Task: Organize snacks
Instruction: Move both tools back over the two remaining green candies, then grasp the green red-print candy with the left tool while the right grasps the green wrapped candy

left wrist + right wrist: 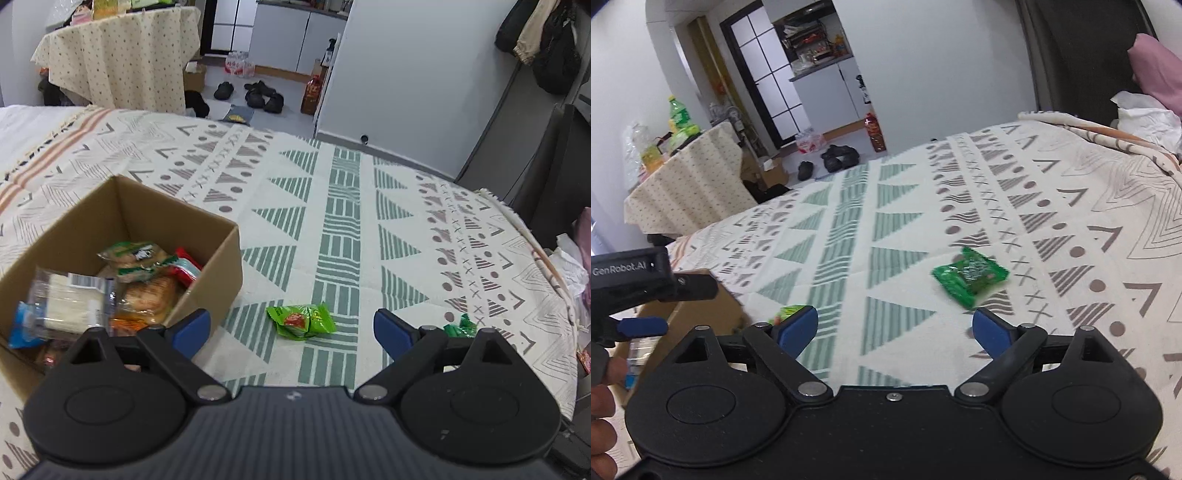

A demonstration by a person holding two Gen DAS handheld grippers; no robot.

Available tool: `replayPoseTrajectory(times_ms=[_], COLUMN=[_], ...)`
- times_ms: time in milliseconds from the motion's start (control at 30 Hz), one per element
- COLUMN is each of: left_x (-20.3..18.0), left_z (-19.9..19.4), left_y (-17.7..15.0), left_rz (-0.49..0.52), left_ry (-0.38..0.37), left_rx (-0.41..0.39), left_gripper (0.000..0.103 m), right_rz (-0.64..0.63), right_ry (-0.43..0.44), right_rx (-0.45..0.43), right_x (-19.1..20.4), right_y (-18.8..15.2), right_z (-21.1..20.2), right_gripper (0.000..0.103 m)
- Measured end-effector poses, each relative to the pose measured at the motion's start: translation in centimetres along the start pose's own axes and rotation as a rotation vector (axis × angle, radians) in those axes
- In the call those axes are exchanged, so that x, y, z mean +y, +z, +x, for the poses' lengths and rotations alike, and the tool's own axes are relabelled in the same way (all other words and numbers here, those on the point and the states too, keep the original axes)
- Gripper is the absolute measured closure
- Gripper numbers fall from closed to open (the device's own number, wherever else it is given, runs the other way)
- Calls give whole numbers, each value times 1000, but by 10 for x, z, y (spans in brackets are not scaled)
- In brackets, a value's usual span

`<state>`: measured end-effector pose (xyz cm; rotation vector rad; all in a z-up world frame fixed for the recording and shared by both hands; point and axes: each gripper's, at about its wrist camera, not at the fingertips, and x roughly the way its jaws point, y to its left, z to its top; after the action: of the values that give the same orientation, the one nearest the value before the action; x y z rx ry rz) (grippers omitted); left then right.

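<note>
A brown cardboard box [218, 236] sits on the patterned bedspread at the left, holding several wrapped snacks [140, 258]. A bright green snack packet [301, 320] lies on the cloth just right of the box, in front of my left gripper [291, 330], which is open with nothing between its blue pads. A darker green packet [969, 275] lies ahead and slightly right of my right gripper [895, 328], also open and holding nothing. That darker packet [460, 326] peeks out behind the left gripper's right finger. The bright packet [788, 312] shows beside the right gripper's left pad.
The box corner [698, 314] and the left gripper body [631, 284] with a person's hand [605, 391] lie at the left of the right wrist view. Beyond the bed edge are a cloth-covered table [122, 55], shoes [258, 94] and bottles on the floor. Pillows and tissue [1145, 118] lie at the right.
</note>
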<state>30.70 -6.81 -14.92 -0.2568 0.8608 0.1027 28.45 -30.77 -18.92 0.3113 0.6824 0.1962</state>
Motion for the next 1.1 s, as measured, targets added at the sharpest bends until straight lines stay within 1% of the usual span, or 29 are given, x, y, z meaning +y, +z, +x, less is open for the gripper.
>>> replayPoseTrajectory(times_ms=[100, 233, 400, 500, 600, 700, 800, 933, 967, 1100], left_x=[-2, -14, -24, -26, -28, -25, -24, -26, -25, -25], left_z=[11, 24, 51, 64, 77, 88, 94, 101, 104, 111], left_y=[2, 2, 0, -3, -6, -9, -11, -12, -13, -15], left_rz=[-12, 3, 1, -2, 8, -1, 7, 24, 16, 3], left_ry=[2, 4, 14, 20, 40, 66, 80, 99, 101, 119], left_rx=[5, -3, 25, 37, 43, 60, 61, 59, 63, 74], left_gripper=[9, 9, 10, 10, 11, 12, 16, 20, 23, 38], right_rz=[39, -16, -16, -28, 1, 33, 24, 45, 35, 24], right_ry=[22, -42, -41, -61, -76, -64, -85, -83, -86, -88], right_rx=[-8, -11, -10, -10, 17, 25, 37, 57, 54, 47], right_x=[-13, -15, -21, -25, -33, -39, -41, -47, -46, -46], right_y=[4, 3, 7, 9, 11, 11, 10, 10, 11, 12], right_z=[9, 27, 43, 53, 64, 73, 82, 90, 92, 96], right_gripper=[13, 14, 14, 14, 14, 14, 14, 14, 14, 15])
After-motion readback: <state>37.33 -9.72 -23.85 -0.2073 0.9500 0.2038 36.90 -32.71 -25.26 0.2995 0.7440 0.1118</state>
